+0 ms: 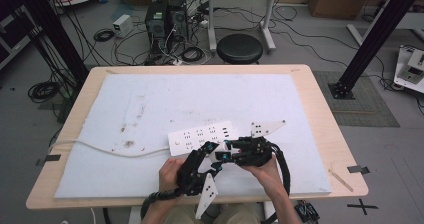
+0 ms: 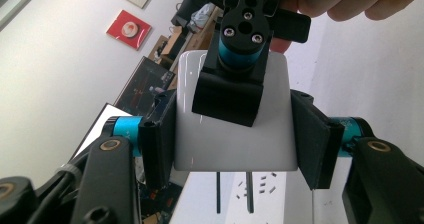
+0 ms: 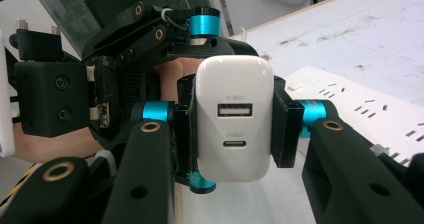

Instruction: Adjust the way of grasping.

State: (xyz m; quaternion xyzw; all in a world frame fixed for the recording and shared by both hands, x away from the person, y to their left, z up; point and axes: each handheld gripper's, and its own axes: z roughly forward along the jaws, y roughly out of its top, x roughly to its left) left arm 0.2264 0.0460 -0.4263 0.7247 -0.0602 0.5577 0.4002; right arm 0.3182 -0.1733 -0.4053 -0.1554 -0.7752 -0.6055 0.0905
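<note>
High view puts both your grippers low and centre on the table, just in front of the white power strip (image 1: 202, 137), with the white charger (image 1: 220, 155) pinched between them, lifted a little off the white mat (image 1: 150, 99).

Right gripper view is the clearest: your right gripper (image 3: 234, 129) has its pads clamped on the two narrow sides of the charger (image 3: 234, 129), port face toward the camera, two USB ports stacked. The left gripper (image 3: 192, 101) reaches in from behind and grips the same block crosswise. In the left gripper view, the left gripper (image 2: 235, 134) is closed on the charger's (image 2: 232, 129) flat sides, the two prongs (image 2: 234, 191) point down toward the strip (image 2: 260, 186) below, and one pad of the right gripper sits on the face.

So both tongs are closed on the plug, neither has any slack.

My read is you're handing off or lining it up for a socket. Tips:
- don't let go with one side until the other grip is square, the body is glossy and will twist
- keep the prongs vertical over the slots before you push down
- the strip is loose on the mat with its cord (image 1: 100, 148) trailing left, so it may slide; press straight down, not at an angle.
</note>
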